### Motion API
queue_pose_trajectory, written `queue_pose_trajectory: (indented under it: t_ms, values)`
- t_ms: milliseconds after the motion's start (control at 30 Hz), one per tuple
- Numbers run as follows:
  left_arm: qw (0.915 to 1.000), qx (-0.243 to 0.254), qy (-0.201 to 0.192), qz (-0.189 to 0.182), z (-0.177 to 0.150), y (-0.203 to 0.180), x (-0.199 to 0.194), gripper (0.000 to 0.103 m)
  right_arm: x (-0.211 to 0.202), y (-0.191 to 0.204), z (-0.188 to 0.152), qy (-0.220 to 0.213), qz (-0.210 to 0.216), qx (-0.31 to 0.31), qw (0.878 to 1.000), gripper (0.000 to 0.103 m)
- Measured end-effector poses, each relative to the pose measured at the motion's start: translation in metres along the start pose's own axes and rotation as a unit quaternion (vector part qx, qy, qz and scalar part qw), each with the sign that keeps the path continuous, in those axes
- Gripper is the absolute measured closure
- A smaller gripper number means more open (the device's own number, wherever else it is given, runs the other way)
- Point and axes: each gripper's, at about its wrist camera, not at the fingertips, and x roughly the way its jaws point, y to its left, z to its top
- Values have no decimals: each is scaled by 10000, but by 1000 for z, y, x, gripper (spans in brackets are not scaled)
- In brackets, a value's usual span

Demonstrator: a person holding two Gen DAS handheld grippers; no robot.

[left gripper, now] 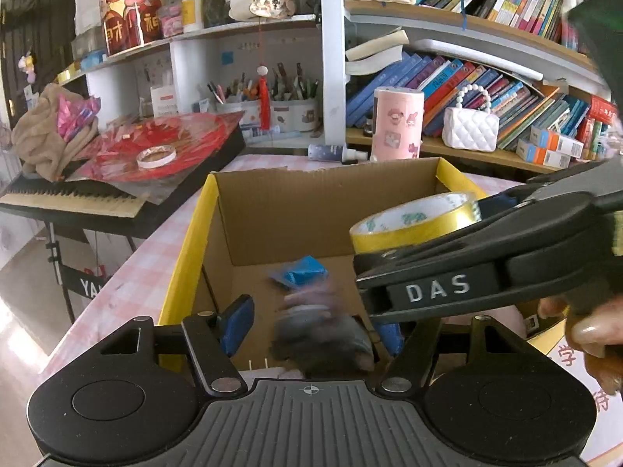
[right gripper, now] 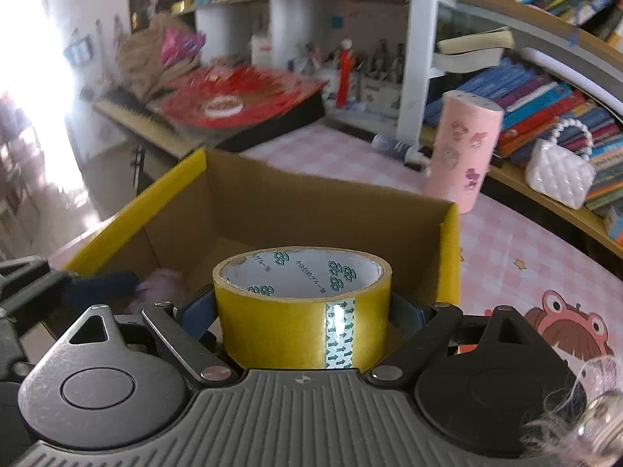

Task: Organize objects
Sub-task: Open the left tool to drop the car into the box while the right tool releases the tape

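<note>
An open cardboard box (left gripper: pixel 311 214) with yellow outer sides stands on the pink checked table; it also shows in the right wrist view (right gripper: pixel 311 210). My right gripper (right gripper: pixel 303 311) is shut on a roll of yellow tape (right gripper: pixel 301 311) and holds it above the box's near edge; the tape also shows in the left wrist view (left gripper: pixel 416 220). My left gripper (left gripper: pixel 311 327) is open over the box. Between its blue pads a blurred grey-pink fuzzy object (left gripper: pixel 323 330) is in motion. A blue crumpled item (left gripper: pixel 301 274) lies on the box floor.
A pink cartoon cylinder (right gripper: pixel 463 151) and a small spray bottle (right gripper: pixel 397 151) stand behind the box. A keyboard with red paper and a white tape roll (left gripper: pixel 155 155) is at the left. Bookshelves and a white handbag (left gripper: pixel 469 128) line the back.
</note>
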Motion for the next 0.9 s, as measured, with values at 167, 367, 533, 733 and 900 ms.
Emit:
queue_pose_trajectory:
  t_ms: [167, 367, 533, 733, 900]
  values:
    - [9999, -6, -66, 103, -3, 4, -9, 31, 11, -2, 4, 146, 23, -61, 9999, 12]
    - [9996, -156, -184, 165, -7, 10, -25, 30, 21, -2, 8, 481, 132, -97, 9987, 12]
    - [9992, -197, -278, 207, -9, 13, -37, 29, 21, -4, 7, 476, 181, 28, 9987, 11]
    - [9982, -264, -459, 276, -8, 19, -57, 19, 0, 0, 5, 97, 109, 56, 9999, 4]
    - [9962, -438, -648, 371, -11, 30, -78, 16, -34, 0, 0, -310, -120, 403, 9986, 4]
